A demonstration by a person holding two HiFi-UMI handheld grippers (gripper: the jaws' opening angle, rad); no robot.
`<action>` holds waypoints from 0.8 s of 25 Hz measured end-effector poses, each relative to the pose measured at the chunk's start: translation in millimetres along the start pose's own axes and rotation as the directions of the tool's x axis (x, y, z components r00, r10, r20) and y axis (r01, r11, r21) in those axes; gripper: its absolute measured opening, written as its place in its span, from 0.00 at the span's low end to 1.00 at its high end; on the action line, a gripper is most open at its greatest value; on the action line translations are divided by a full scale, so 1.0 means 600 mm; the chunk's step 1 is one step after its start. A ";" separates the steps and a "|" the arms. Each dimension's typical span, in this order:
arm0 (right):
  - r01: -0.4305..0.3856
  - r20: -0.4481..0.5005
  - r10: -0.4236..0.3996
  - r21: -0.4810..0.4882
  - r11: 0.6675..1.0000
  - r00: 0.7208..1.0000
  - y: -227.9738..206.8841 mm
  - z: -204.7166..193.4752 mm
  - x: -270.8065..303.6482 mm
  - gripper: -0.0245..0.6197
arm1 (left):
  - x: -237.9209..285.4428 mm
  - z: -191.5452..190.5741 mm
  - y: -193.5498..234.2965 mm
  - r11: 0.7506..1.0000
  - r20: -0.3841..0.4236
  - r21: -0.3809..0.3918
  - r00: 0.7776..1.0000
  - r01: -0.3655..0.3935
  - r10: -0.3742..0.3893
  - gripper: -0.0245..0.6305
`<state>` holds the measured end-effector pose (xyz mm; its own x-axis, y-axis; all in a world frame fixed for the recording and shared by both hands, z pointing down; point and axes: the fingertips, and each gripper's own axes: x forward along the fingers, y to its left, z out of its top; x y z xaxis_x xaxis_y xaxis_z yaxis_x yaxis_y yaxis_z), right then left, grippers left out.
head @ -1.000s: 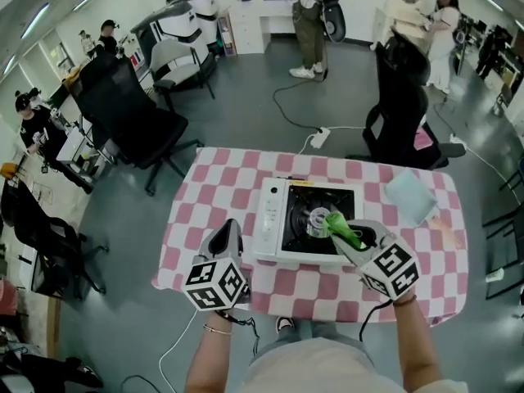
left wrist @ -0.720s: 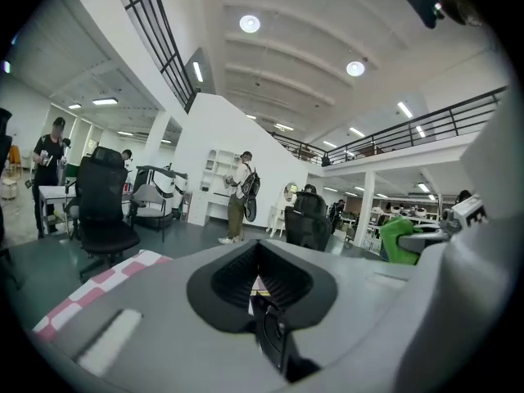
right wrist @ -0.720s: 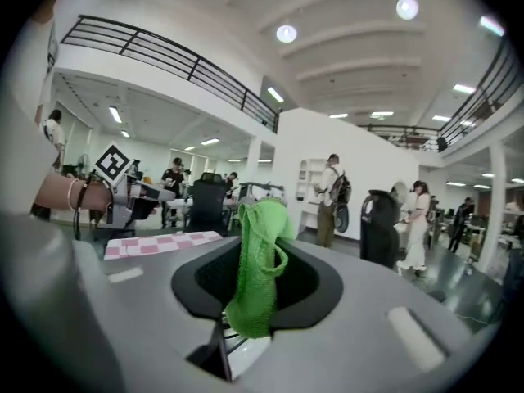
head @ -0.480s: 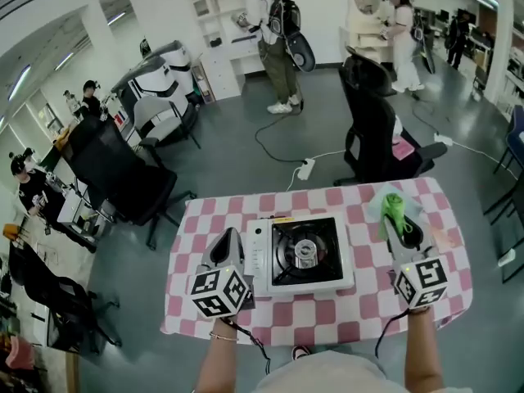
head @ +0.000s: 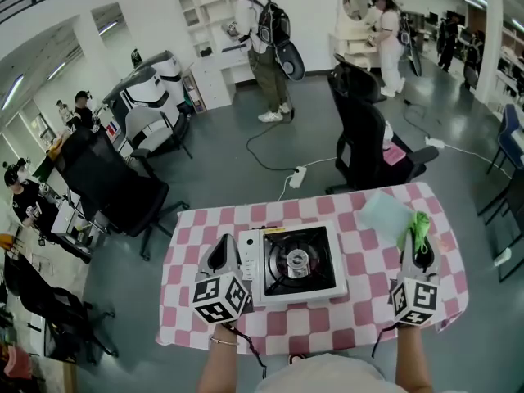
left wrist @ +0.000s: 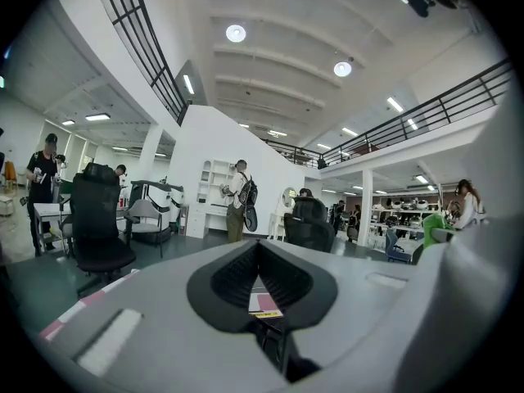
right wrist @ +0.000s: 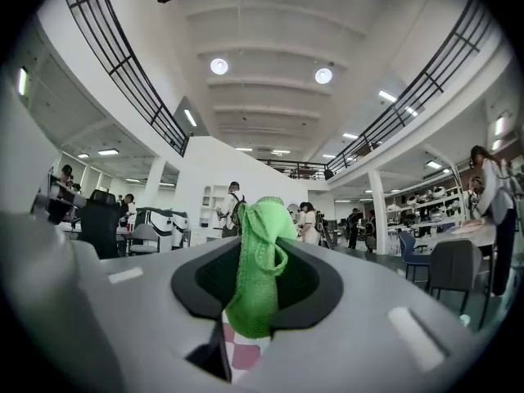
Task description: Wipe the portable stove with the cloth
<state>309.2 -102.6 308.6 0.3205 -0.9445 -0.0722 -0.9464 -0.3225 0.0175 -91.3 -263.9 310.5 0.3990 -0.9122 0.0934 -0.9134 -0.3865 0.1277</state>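
The portable stove (head: 295, 261), white with a black top and a round burner, sits at the middle of the checkered table (head: 360, 301). My right gripper (head: 419, 240) is off to the stove's right, above the table's right part, shut on a green cloth (head: 420, 226). In the right gripper view that green cloth (right wrist: 256, 260) hangs folded between the closed jaws of the right gripper (right wrist: 260, 219). My left gripper (head: 222, 252) rests just left of the stove, jaws together and empty. In its own view the left gripper (left wrist: 260, 250) points up at the room.
A pale blue cloth (head: 385, 212) lies flat at the table's back right. A black office chair (head: 368, 142) stands behind the table and another chair (head: 110, 187) to its left. A power strip and cable (head: 296, 176) lie on the floor. People stand farther back.
My right gripper has carried the green cloth from over the stove's burner to the right side of the table. The left gripper stayed beside the stove. The head camera lifted.
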 end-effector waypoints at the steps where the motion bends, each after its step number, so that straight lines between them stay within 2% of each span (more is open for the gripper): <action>1: 0.002 0.000 -0.002 0.001 1.000 1.000 0.000 0.000 0.000 0.19 | 0.002 -0.002 -0.001 1.000 -0.001 -0.002 1.000 0.001 -0.001 0.04; 12: -0.014 -0.016 0.014 0.017 1.000 1.000 0.000 0.005 -0.005 0.19 | 0.003 -0.019 -0.010 0.999 -0.014 -0.031 1.000 0.010 -0.010 0.04; 20: -0.026 -0.014 0.027 0.073 0.997 1.000 -0.003 0.008 -0.015 0.19 | -0.002 -0.036 -0.017 0.999 -0.031 -0.044 0.999 0.019 -0.021 0.04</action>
<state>307.8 -92.9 304.7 0.2954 -0.9536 -0.0580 -0.9548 -0.2925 -0.0537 -80.9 -255.7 330.6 0.4202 -0.8993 0.1214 -0.9011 -0.3976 0.1731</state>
